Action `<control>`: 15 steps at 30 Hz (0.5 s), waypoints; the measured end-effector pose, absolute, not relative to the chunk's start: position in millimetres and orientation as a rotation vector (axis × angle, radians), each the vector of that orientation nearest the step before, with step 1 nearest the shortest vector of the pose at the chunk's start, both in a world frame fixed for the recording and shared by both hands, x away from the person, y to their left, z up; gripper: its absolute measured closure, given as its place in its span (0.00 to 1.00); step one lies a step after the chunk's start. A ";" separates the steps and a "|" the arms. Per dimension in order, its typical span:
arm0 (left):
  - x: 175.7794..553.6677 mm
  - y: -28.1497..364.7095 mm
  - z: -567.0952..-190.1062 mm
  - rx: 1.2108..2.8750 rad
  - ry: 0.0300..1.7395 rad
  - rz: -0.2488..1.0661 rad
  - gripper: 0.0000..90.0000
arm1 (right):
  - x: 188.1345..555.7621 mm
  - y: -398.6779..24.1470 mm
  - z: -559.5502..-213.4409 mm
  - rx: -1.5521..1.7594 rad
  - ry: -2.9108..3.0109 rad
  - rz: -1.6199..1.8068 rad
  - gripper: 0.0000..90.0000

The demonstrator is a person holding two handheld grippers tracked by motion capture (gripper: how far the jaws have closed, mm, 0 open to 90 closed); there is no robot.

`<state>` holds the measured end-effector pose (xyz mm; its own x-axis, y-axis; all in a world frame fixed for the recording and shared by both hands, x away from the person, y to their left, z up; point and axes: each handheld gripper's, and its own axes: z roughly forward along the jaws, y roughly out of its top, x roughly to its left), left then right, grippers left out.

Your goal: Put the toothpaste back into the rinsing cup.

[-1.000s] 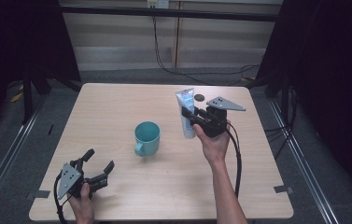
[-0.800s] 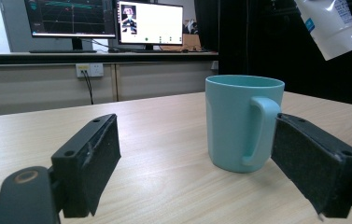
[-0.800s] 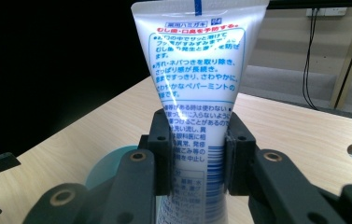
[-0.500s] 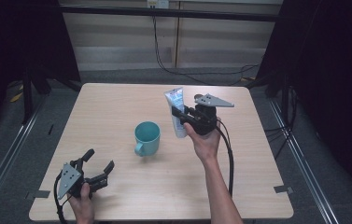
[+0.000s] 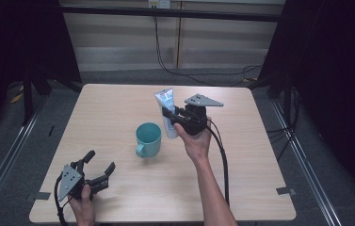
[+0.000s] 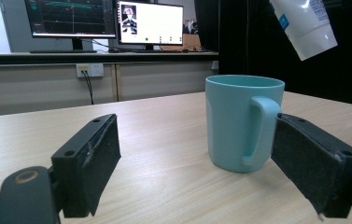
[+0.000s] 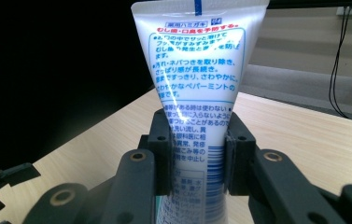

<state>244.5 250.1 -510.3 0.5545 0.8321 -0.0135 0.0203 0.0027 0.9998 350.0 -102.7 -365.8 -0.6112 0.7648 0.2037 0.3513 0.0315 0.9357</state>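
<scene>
A white toothpaste tube [image 5: 167, 114] with blue and red print is held upright above the table, flat sealed end up. My right gripper [image 5: 171, 117] is shut on its lower half, and its black pads [image 7: 164, 154] press both sides of the toothpaste tube [image 7: 197, 88]. The tube hangs just right of a teal mug [image 5: 147, 139] that stands upright mid-table with its handle toward the person. My left gripper [image 5: 100, 168] rests near the front left corner, open, nothing between its pads [image 6: 94, 158]. Along its jaws I see the mug [image 6: 243, 121] ahead and the tube's cap end [image 6: 306, 25] above it.
The light wooden table [image 5: 260, 179] is otherwise bare. Black frame posts [image 5: 27, 89] and floor rails [image 5: 302, 160] flank it. Monitors [image 6: 113, 21] stand behind the far edge in the left gripper view. A cable [image 5: 222, 160] trails from the right gripper along the forearm.
My right gripper has carried the toothpaste tube leftward across the table, closer to the mug. The left gripper has stayed put.
</scene>
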 end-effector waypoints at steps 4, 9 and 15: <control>244.6 250.4 -510.2 1.441 0.781 0.755 0.17 | 352.6 -96.9 -366.2 1.123 1.977 1.605 0.78; 244.9 251.1 -510.0 1.446 0.777 0.764 0.17 | 355.7 -92.9 -368.5 1.125 1.979 1.603 0.78; 244.6 250.3 -510.3 1.440 0.782 0.754 0.17 | 358.4 -87.4 -370.2 1.118 1.976 1.621 0.78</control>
<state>244.6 250.3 -510.3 0.5532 0.8330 -0.0109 0.0191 0.0004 0.9998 358.4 -87.4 -370.2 -0.6274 0.7506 0.2073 0.3498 0.0338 0.9362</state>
